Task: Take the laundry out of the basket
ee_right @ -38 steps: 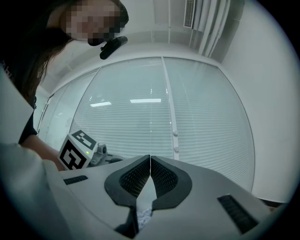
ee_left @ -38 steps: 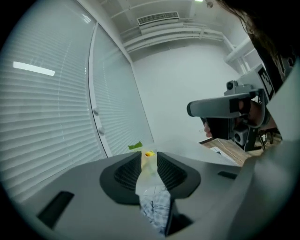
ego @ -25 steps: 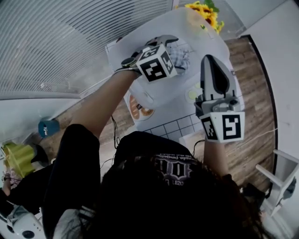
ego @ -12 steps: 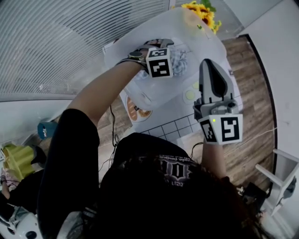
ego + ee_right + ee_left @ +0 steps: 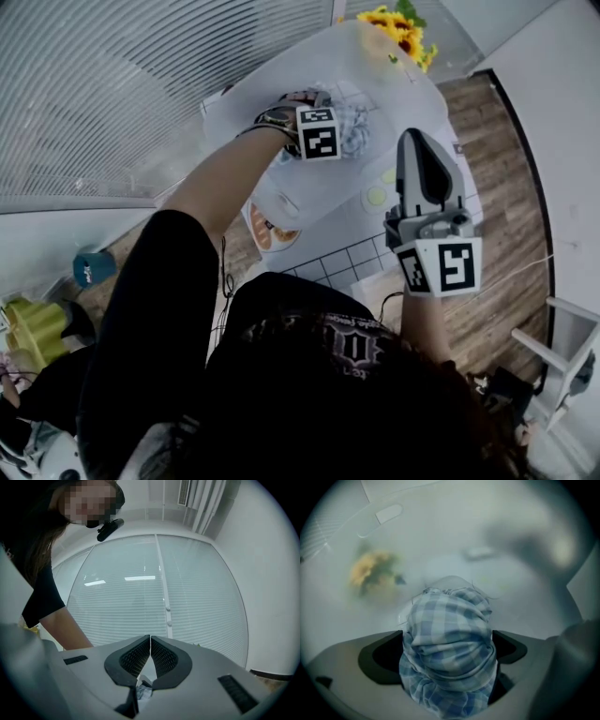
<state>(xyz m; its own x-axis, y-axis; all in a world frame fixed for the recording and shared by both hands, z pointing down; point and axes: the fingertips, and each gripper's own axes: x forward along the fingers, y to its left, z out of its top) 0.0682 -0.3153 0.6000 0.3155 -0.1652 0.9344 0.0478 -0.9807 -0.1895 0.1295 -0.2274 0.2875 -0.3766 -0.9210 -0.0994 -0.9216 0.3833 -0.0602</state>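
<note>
The left gripper [image 5: 446, 651] is pointed steeply down into a translucent white basket [image 5: 281, 202], and its jaws are spread as wide as they are seen to go, having just been opening. A bundled blue-and-white checked cloth [image 5: 447, 634] is seen between them in the left gripper view, crumpled into a rounded heap that fills most of the gap. The dark pads [image 5: 379, 656] are visible on either side of the bundle, and no clamping of the fabric by them can be made out. The cloth is thus found inside the basket, against its pale wall, with the marker cube of the left gripper just beside it in the head view. A yellow shape is seen dimly through the basket wall, and sunflowers [image 5: 398, 23] are shown beyond the far rim in the head view. The right gripper [image 5: 150, 644] is held roughly level, well apart from the basket's opening, and its ribbed jaws are brought together at the tips with nothing gripped between them. White window blinds [image 5: 154, 597] are faced by it.
</note>
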